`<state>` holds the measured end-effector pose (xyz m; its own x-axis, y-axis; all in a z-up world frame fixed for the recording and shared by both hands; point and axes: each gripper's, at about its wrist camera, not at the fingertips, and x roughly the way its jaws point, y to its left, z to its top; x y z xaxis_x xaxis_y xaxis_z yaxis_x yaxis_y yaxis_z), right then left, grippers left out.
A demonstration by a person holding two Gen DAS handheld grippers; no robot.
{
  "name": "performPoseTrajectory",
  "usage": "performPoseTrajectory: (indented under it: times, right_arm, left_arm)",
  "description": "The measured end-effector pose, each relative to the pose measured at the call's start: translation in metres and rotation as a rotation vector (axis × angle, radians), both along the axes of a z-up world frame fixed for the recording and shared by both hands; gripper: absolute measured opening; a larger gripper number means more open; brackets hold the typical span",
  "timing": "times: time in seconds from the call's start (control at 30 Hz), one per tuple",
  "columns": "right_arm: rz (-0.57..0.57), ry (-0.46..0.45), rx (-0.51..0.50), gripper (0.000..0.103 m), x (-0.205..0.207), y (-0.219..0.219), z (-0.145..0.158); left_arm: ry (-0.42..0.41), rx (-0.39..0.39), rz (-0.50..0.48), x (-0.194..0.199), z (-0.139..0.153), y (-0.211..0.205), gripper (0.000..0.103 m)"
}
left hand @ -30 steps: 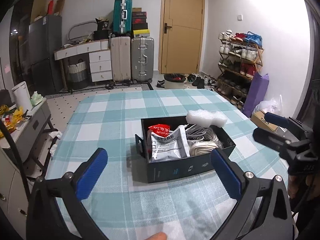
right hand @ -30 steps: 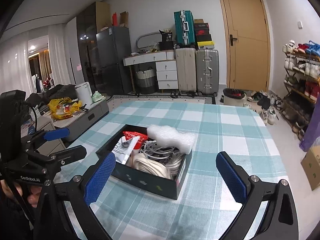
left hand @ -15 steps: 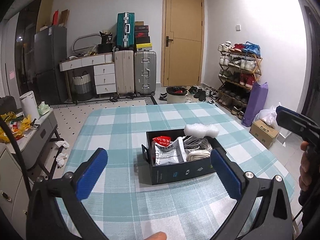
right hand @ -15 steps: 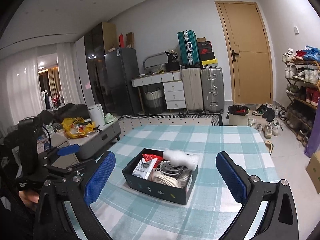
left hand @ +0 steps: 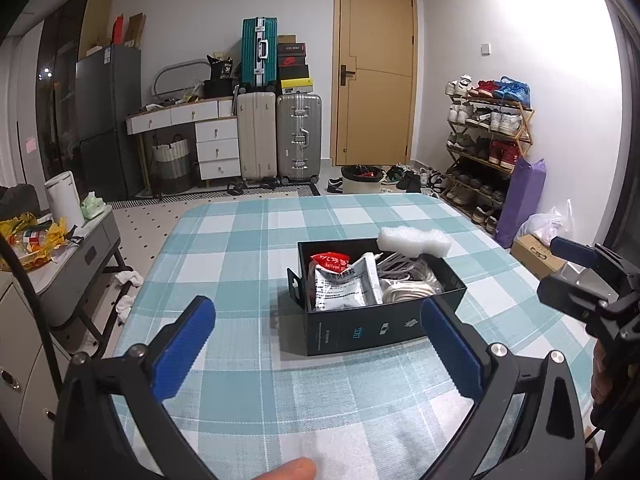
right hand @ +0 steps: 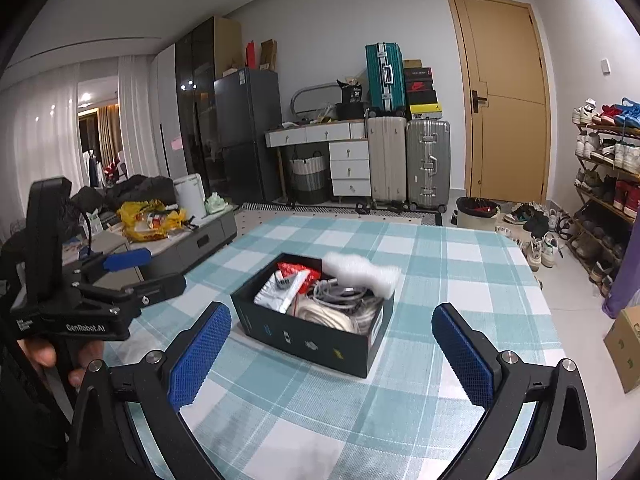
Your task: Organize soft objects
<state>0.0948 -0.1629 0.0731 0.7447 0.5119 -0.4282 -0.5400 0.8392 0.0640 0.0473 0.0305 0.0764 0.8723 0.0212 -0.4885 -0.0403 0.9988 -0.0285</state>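
A dark open box (left hand: pixel 376 320) sits mid-desk (left hand: pixel 240 248), holding a white foam piece (left hand: pixel 414 241) across its far rim, coiled cables (right hand: pixel 332 312), a grey pouch (left hand: pixel 344 286) and a red packet (left hand: pixel 330 261); their print is illegible. Left gripper (left hand: pixel 316 354) and right gripper (right hand: pixel 332 350) fingers are spread wide, empty, short of the box. The left gripper reads "GenRobot.AI".
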Motion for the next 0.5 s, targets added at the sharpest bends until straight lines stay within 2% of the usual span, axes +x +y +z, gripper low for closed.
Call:
performPoseTrajectory:
  times: [0.3,0.5]
  right_arm:
    - [0.011,0.008,-0.031,0.102,0.012,0.008,-0.026]
    - [-0.005,0.001,-0.027,0.102,0.019,0.008,-0.044]
  left_arm:
    - [0.017,0.007,0.033,0.013,-0.030,0.007,0.103]
    - [0.008,0.044,0.058,0.021,-0.047,0.009,0.103]
